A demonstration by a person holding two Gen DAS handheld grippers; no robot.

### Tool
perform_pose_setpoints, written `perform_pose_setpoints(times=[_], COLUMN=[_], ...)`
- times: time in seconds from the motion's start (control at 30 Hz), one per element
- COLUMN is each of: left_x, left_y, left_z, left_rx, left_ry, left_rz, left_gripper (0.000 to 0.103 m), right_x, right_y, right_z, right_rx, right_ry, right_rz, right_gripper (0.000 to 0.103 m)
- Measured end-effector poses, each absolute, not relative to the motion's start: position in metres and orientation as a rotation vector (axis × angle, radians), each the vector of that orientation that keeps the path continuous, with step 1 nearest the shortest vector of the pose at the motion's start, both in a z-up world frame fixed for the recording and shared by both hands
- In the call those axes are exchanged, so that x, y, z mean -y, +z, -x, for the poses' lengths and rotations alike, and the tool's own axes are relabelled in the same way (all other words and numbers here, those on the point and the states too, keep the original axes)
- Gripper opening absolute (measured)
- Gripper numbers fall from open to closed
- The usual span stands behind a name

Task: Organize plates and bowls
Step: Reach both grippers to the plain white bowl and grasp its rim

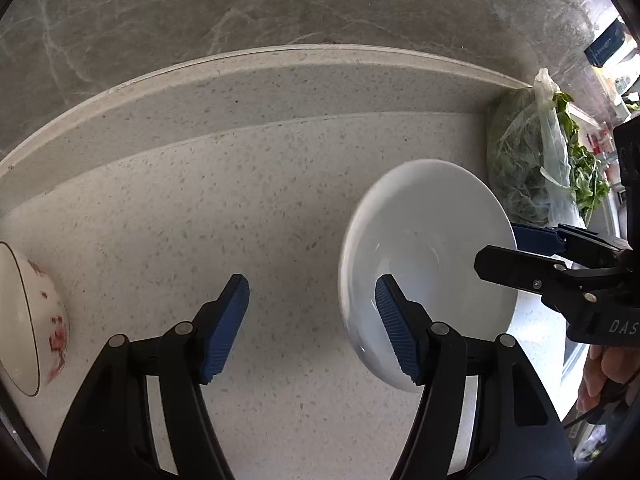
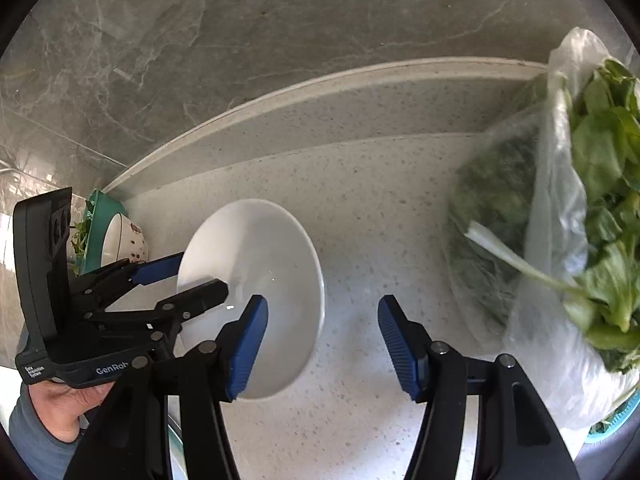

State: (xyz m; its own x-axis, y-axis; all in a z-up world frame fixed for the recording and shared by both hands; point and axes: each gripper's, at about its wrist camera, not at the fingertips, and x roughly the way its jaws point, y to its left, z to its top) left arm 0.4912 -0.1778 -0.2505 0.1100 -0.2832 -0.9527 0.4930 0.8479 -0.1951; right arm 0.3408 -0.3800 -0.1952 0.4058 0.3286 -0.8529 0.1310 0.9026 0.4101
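A shallow white bowl [image 1: 428, 248] [image 2: 256, 264] rests on the speckled counter [image 1: 240, 208]. My left gripper [image 1: 311, 328] [image 2: 202, 274] straddles the bowl's left rim: one blue pad hangs over the inside, the other over bare counter. It is open, and neither pad touches the rim. From the opposite side, my right gripper [image 2: 322, 340] [image 1: 498, 246] straddles the right rim the same way, open with clear gaps at both pads. A cream bowl with red flower print [image 1: 32, 320] [image 2: 124, 240] stands tilted at the far left.
A clear plastic bag of leafy greens [image 1: 528, 160] [image 2: 560, 220] lies close to the right of the white bowl. A teal basket [image 2: 100, 216] sits behind the flowered bowl. A raised ledge [image 1: 280, 80] and a grey marble wall bound the back. A person's hand [image 2: 60, 408] holds the left gripper.
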Motion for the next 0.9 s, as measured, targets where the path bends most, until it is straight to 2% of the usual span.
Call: perform_pose_setpoints(times=[0.03,0.07,0.17,0.2,0.23,0.3,0.33,0.9], left_x=[0.177,0.176,0.177,0.177,0.178,0.182,0.185,0.201], left_y=[-0.251,-0.251,-0.258,-0.258,-0.260,-0.261,-0.261,-0.255], left_z=[-0.492,-0.493,-0.495,-0.489,-0.488,-0.482,-0.480,-0.462], left_rx=[-1.342,-1.342,-1.362,-1.367,-1.370,-1.369,-1.372,-1.401], left_ry=[-0.579,-0.588,-0.612,-0.625,-0.635,-0.658,-0.667,-0.680], left_rz=[-0.182,-0.177,-0.165,-0.157,-0.157,-0.161,-0.172,-0.173], left_gripper=[0.063,0.057,0.033,0.027,0.025,0.014,0.010,0.010], right_x=[0.379,0.378,0.369,0.367,0.366,0.363,0.361,0.371], right_y=[-0.196,-0.198,-0.205,-0.209,-0.211,-0.215,-0.213,-0.213], right_z=[-0.342,-0.342,-0.344,-0.344,-0.344,-0.345,-0.345,-0.339], right_rx=[-1.161,-1.164,-1.183,-1.196,-1.200,-1.207,-1.203,-1.214], right_ry=[0.126,0.129,0.142,0.152,0.156,0.178,0.179,0.186], right_rz=[-0.451,-0.450,-0.437,-0.435,-0.436,-0.441,-0.433,-0.523], right_gripper=[0.062,0.062,0.057,0.045,0.025,0.017,0.017,0.015])
